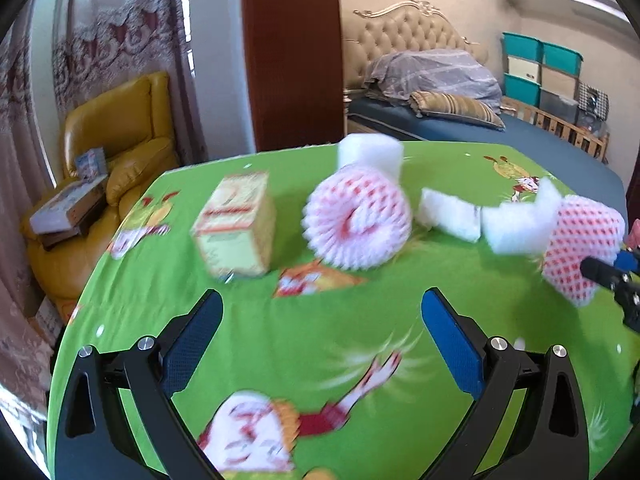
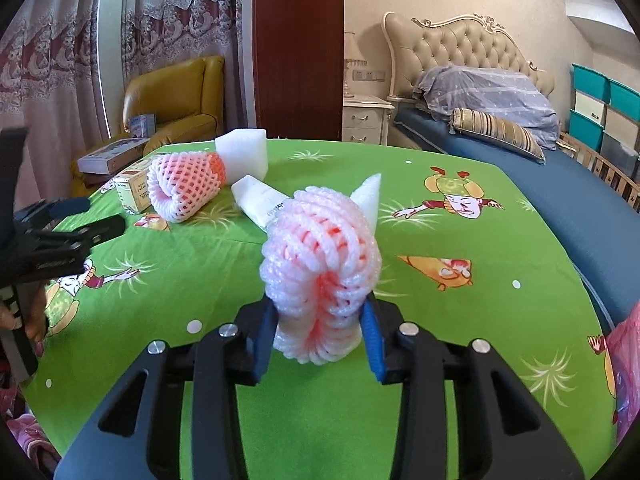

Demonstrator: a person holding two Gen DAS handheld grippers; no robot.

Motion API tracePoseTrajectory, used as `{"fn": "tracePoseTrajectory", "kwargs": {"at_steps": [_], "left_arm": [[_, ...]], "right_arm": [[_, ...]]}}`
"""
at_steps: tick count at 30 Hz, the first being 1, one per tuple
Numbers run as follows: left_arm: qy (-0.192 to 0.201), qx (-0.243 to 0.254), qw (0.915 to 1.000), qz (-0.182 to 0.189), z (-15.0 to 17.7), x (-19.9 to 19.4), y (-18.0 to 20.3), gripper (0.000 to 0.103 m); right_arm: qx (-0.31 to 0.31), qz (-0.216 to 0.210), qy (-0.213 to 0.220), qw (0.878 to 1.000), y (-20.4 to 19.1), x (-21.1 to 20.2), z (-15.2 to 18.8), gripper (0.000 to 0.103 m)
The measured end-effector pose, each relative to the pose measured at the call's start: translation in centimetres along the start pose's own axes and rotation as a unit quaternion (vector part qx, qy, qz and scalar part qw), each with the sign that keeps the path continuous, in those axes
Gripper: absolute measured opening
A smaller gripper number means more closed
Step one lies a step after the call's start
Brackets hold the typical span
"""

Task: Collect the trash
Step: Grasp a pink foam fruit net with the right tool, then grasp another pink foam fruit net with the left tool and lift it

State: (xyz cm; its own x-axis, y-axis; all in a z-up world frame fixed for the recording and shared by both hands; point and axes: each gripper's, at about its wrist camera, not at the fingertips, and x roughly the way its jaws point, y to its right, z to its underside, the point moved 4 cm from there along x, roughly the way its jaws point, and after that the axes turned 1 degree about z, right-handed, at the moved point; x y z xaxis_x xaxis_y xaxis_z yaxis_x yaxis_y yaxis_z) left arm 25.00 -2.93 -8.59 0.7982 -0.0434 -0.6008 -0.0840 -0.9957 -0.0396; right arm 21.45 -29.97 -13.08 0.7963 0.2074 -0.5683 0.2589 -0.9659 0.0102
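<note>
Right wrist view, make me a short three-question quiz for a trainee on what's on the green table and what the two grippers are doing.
1. True or false: the right gripper has its fingers pressed on a pink foam fruit net.
2. Multiple choice: the left gripper is (A) shut on the yellow carton, (B) open with nothing between its fingers, (C) holding a white foam block.
3. Fill in: the second rolled foam net lies on the tablecloth beside the ______ carton.

Key
1. True.
2. B.
3. Yellow.
</note>
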Motion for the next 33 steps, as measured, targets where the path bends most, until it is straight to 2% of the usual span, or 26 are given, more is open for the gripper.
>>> {"fn": "tracePoseTrajectory", "kwargs": {"at_steps": [3, 6, 9, 12, 18, 20, 21, 24, 25, 33], "left_arm": [[-0.009, 0.003, 0.9999, 0.014, -1.6, 1.7, 1.5, 0.095], [-0.035, 0.014, 0.9993, 0.007, -2.5, 4.1, 2.5, 0.095], [-0.051, 0.020, 0.9984, -0.016, -2.9, 6.2, 2.5, 0.095], [-0.072, 0.012, 0.9973, -0.006, -3.3, 7.8, 2.3, 0.095], [-0.064, 0.016, 0.9978, -0.005, -4.8, 9.5, 2.4, 0.095], [-0.062, 0.011, 0.9980, 0.008, -5.0, 9.6, 2.5, 0.079], [-0.061, 0.008, 0.9979, 0.021, -5.0, 9.6, 2.6, 0.065], [-0.044, 0.001, 0.9986, 0.030, -4.9, 8.8, 2.4, 0.056], [-0.038, -0.002, 0.9987, 0.033, -4.8, 8.4, 2.3, 0.053], [0.012, -0.001, 0.9993, 0.034, -1.8, 2.3, 3.0, 0.053]], "right_arm": [[0.002, 0.000, 0.007, 1.000, 0.0, -0.3, 0.0, 0.037], [0.009, -0.001, 0.010, 1.000, 0.2, -0.4, 0.0, 0.037], [0.014, -0.006, 0.010, 1.000, 0.4, -0.4, 0.0, 0.038], [0.010, -0.009, 0.009, 1.000, 0.2, -0.4, 0.0, 0.038], [-0.003, -0.005, 0.010, 1.000, -0.3, -0.5, 0.1, 0.038], [-0.003, -0.003, 0.011, 1.000, -0.3, -0.6, 0.1, 0.038], [-0.003, -0.002, 0.011, 1.000, -0.3, -0.6, 0.1, 0.038], [-0.002, -0.002, 0.008, 1.000, -0.2, -0.6, 0.2, 0.038], [-0.003, -0.001, 0.008, 1.000, -0.2, -0.6, 0.2, 0.038], [-0.010, 0.005, 0.010, 1.000, -0.6, -0.6, 0.1, 0.038]]}}
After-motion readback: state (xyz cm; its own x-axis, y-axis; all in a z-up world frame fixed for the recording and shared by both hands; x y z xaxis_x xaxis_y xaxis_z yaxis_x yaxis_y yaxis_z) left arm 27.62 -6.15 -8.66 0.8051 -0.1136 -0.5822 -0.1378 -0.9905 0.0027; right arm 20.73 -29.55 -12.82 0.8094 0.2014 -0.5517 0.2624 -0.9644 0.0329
